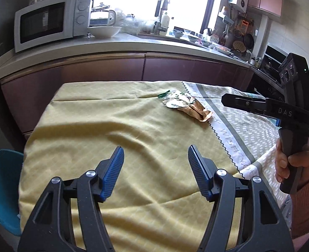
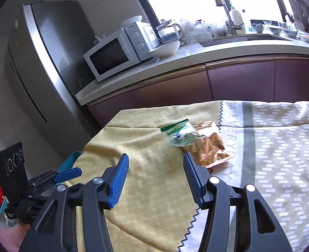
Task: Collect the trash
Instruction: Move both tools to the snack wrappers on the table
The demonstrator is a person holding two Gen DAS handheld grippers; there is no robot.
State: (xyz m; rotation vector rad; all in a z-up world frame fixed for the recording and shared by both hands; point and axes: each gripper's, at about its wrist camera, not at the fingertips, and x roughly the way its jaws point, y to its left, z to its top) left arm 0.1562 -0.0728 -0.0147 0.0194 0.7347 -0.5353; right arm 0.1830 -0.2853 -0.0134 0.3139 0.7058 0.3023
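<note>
Two pieces of trash lie together on the yellow cloth: a crumpled green and silver wrapper (image 1: 174, 99) (image 2: 180, 135) and a copper-coloured foil packet (image 1: 197, 110) (image 2: 209, 147) partly under it. My left gripper (image 1: 156, 156) is open and empty, low over the cloth, well short of the trash. My right gripper (image 2: 156, 164) is open and empty, with its right finger just in front of the foil packet. The right gripper also shows from the side in the left wrist view (image 1: 225, 100), to the right of the trash.
The table is covered by a yellow cloth (image 1: 112, 130) and a grey patterned cloth (image 1: 248, 126). A teal bin (image 1: 3, 189) stands at the table's left side. A counter with a microwave (image 1: 49, 21), bowl and sink runs behind. A fridge (image 2: 39, 73) stands left.
</note>
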